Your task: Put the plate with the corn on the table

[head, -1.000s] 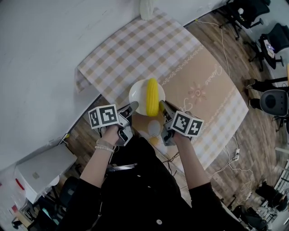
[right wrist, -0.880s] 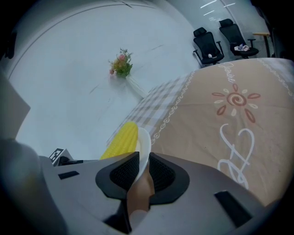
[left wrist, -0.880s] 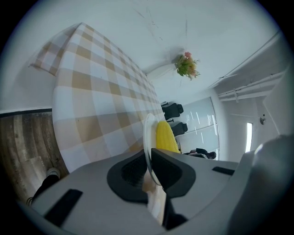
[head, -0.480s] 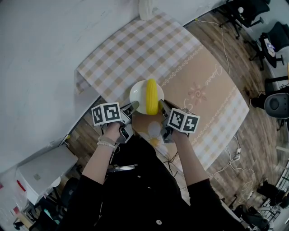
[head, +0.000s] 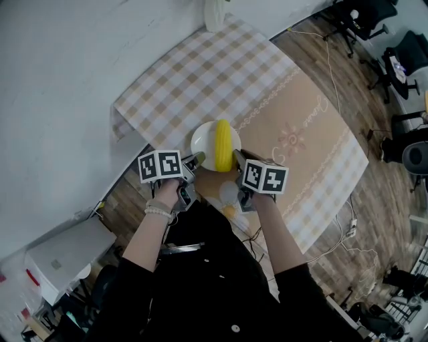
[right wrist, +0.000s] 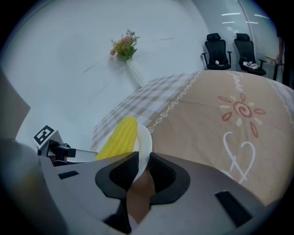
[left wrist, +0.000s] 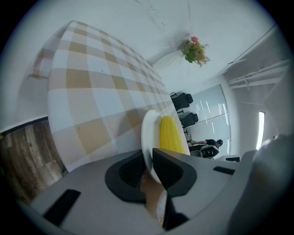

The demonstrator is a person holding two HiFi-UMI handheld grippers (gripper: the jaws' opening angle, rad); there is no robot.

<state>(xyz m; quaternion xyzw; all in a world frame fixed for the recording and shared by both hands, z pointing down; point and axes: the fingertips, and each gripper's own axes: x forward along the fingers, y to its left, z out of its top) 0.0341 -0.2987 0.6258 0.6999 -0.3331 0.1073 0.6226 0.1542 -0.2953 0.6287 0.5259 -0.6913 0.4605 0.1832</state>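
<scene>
Plate (head: 202, 143) with corn (head: 223, 145) barely moved in the last second, sitting at the tabletop's (head: 281, 100) near edge; left gripper (head: 196, 159) and right gripper (head: 238, 158) each clamp its rim, so set-down looks close, release pending.

Office or lab room staged as a dining corner, not a home. Evidence: black swivel office chairs (head: 364, 20) at the upper right of the head view, loose cables (head: 331, 67) trailing over the wood-look floor (head: 374, 127) on the right, and a glass partition (left wrist: 206, 110) at mid-right of the left gripper view. The only homely bits are one cloth-covered table (head: 187, 80) mid-frame against a bare white wall (head: 60, 80), plus a vase of flowers (right wrist: 125, 48) at the upper left of the right gripper view.
</scene>
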